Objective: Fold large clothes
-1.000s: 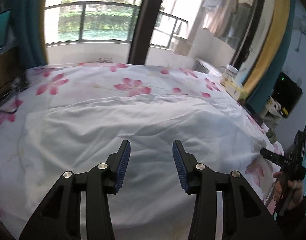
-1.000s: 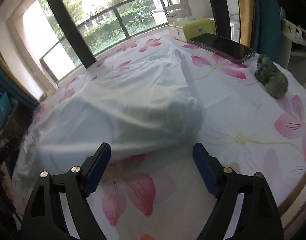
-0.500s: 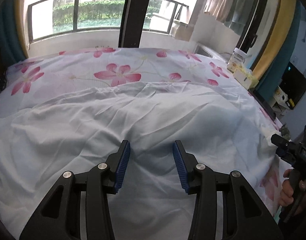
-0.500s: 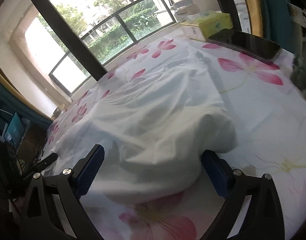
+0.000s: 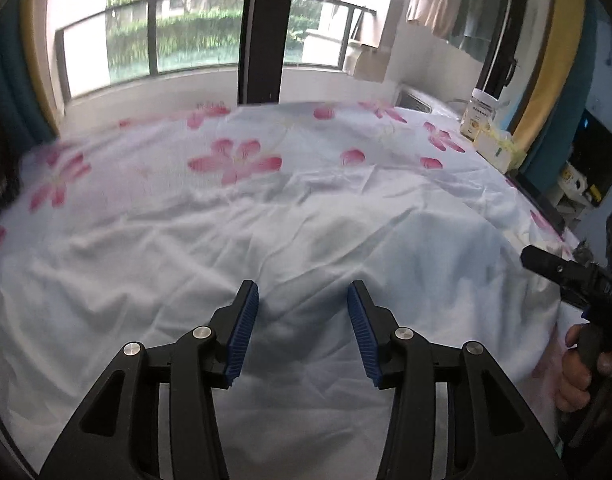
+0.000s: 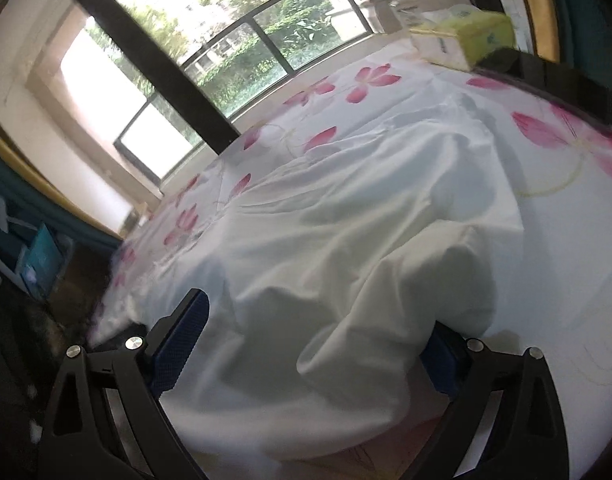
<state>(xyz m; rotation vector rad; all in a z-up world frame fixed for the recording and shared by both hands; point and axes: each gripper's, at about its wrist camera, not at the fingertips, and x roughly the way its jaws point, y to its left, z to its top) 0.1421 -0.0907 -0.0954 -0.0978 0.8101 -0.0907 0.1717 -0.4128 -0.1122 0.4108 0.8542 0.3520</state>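
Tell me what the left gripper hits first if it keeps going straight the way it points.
Most likely the white garment spread on the flowered bedsheet. The left gripper angles down at it with jaws opening and nothing between them; the remaining gap is unclear.

Daylit, backlit fisheye views
Glare blows out the window; edges curve and darken; motion blur smears the right view's tissue box.
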